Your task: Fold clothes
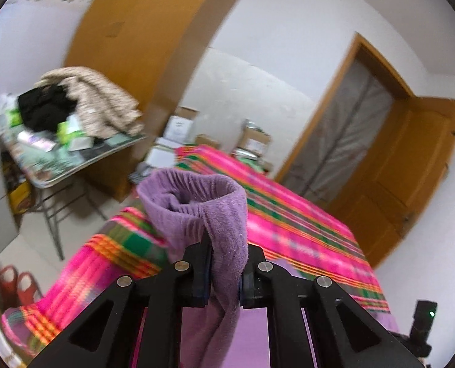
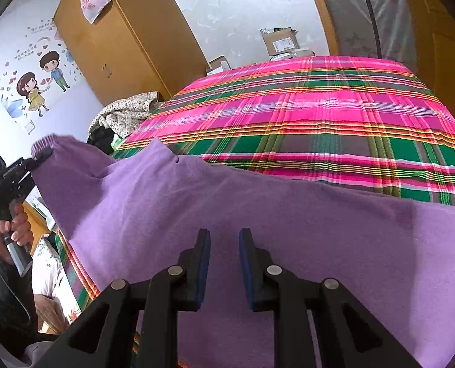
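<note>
1. Bedroom walls are white, and a bed spread with a pink, green and orange plaid blanket fills most of the room; my purple garment lies across its near part.
2. That garment is soft, fuzzy knit, with a ribbed cuff that curls into an open ring at its end.
3. My left gripper is clamped on the sleeve just below that cuff, the cloth bunched and twisted between the blue pads; in the right wrist view the sleeve rises off the bed at the far left, pulled into a slanting sheet.
4. My left hand wraps the gripper's handle, a dark sleeve below it.
5. My right gripper tilts down over the flat near part of the garment, its jaws parted with nothing between them; I cannot tell whether the tips touch the cloth.
6. Left of the bed stands a cluttered folding table bearing a beige patterned wrap and something black.
7. Farther off are a tall orange-brown wardrobe, cardboard boxes against the wall, a wooden door at right, and cartoon wall stickers at left.
</note>
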Available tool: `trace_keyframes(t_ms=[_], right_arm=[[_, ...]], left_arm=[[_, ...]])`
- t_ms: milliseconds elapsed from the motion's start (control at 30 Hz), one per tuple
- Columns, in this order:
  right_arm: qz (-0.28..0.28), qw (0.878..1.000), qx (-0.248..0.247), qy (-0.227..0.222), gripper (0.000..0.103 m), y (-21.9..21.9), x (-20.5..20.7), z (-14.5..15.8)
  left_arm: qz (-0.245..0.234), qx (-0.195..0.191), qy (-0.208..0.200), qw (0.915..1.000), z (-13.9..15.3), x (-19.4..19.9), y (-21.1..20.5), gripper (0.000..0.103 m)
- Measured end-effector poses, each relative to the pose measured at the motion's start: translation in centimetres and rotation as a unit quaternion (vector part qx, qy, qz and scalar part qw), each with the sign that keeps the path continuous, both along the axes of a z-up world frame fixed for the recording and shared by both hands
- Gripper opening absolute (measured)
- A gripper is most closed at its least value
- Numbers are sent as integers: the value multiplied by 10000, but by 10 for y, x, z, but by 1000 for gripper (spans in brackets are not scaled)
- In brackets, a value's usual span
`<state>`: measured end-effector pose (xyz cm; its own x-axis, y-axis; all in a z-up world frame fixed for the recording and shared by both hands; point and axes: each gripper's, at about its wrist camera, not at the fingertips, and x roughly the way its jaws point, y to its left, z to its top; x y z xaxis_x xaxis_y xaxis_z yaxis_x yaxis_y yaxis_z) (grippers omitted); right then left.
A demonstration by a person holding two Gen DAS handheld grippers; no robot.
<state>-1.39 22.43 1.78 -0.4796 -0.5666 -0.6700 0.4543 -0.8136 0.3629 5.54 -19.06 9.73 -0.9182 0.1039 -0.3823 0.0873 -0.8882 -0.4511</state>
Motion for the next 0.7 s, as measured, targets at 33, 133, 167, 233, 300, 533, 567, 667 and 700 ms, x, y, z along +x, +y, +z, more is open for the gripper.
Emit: trace_keyframes(t_ms=[33, 133, 167, 233, 300, 533, 567, 667, 700], right_arm=[[-12, 10000, -15, 3, 20, 2, 0, 0], [-72, 10000, -60, -13, 20, 7, 1, 1], [-94, 9999, -76, -20, 20, 9, 2, 1], [-138, 9998, -107, -33, 20, 13, 2, 1], [-181, 9997, -143, -59, 20, 16, 2, 1], [-169, 9994, -274, -83, 20, 20, 4, 2], [-153, 9994, -293, -91, 20, 19, 4, 2], [-114, 9993, -343, -113, 20, 17, 3, 2], [-99, 9993, -357, -113, 20, 16, 4, 2]], left_arm=[[-157, -57, 27, 9999, 2, -2, 10, 12], [-654, -223, 75, 9976, 6, -9, 44, 12], [-803, -264, 77, 9964, 5, -11, 53, 12], [-1151, -404, 26, 9925, 2, -13, 79, 12], [-1495, -577, -65, 9871, -5, -15, 104, 12], [-2419, -1094, -653, 9619, -49, -18, 163, 12], [-2519, -1159, -737, 9580, -55, -17, 168, 12], [-2687, -1225, -963, 9505, -69, -12, 176, 13], [-2721, -1217, -979, 9495, -70, -10, 176, 13]])
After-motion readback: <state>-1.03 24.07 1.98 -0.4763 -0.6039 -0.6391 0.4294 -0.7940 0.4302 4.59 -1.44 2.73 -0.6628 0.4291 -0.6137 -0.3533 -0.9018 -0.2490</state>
